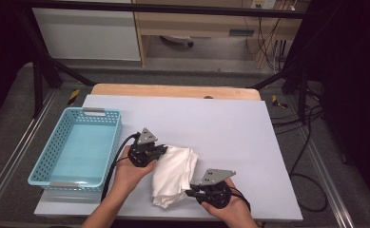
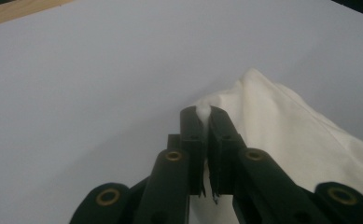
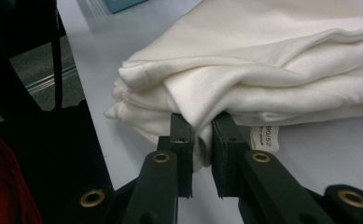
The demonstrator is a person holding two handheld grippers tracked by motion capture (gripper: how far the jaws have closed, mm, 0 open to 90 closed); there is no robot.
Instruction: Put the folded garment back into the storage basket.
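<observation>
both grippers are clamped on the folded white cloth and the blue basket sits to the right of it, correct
Not quite. The blue basket sits to the left of the white cloth, as the high view shows. The rest holds: the left gripper and the right gripper are each clamped on the cloth.

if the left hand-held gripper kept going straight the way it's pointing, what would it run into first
The folded white cloth, whose edge is already pinched between the jaws of the left hand-held gripper. Pushing on would bunch the fold toward the right hand-held gripper, which grips its other end. Depth beyond the cloth is hard to judge.
</observation>
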